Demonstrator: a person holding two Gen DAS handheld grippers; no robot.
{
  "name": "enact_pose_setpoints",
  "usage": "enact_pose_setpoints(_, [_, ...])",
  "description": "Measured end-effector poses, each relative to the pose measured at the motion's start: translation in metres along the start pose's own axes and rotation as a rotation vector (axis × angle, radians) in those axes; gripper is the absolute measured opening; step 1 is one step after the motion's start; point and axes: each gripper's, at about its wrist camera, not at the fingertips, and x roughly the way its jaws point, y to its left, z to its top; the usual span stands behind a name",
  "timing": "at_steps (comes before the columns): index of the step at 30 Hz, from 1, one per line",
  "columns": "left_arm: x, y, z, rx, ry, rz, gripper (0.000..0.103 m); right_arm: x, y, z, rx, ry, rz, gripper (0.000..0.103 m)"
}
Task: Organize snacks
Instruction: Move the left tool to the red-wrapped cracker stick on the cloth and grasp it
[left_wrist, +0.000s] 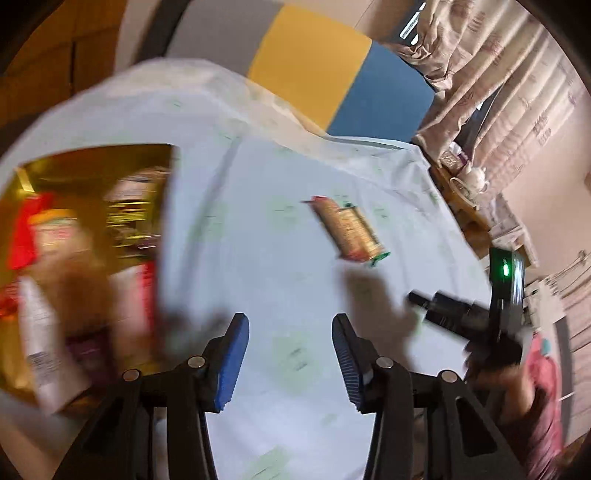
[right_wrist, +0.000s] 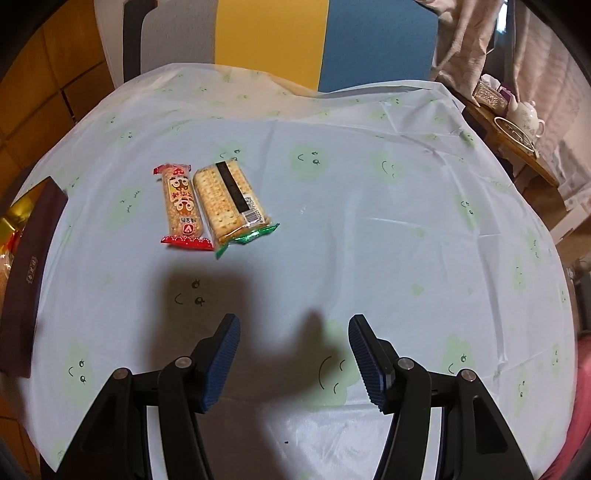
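While both tools hang empty over the tablecloth (right_wrist: 369, 229), the right gripper (right_wrist: 293, 360) has its blue pads standing apart with only bare cloth and its own shadow between them, angled down as if lining up a pick. Ahead of it and a little to its left lie the two remaining snacks: a red-ended cracker pack (right_wrist: 182, 206) and a green-ended biscuit pack (right_wrist: 232, 206), side by side and touching along their long edges, which will likely make it awkward to take one without nudging the other.

From the left wrist view, badly smeared by motion, the left gripper (left_wrist: 290, 360) also has its pads parted around nothing. To its left sits a gold-lined box (left_wrist: 92, 162) already holding several packets, probably the place for collecting snacks. Farther ahead, slightly right, the same pair of packs shows as one blur.
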Motion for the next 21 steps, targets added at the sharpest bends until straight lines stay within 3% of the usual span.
enact_pose_setpoints(4, [0.047,-0.024,0.026,-0.052,0.027,-0.043,0.047,-0.006,0.001,-0.003,0.013,-0.011,0.0,0.066])
enact_pose_setpoints(8, [0.086,-0.043,0.045,-0.054,0.064,-0.029,0.047,-0.01,-0.006,-0.001,0.046,-0.023,0.001,0.068])
enact_pose_setpoints(21, [0.18,-0.073,0.08,-0.029,0.126,0.09,0.047,-0.016,-0.019,0.007,0.103,-0.042,0.017,0.074])
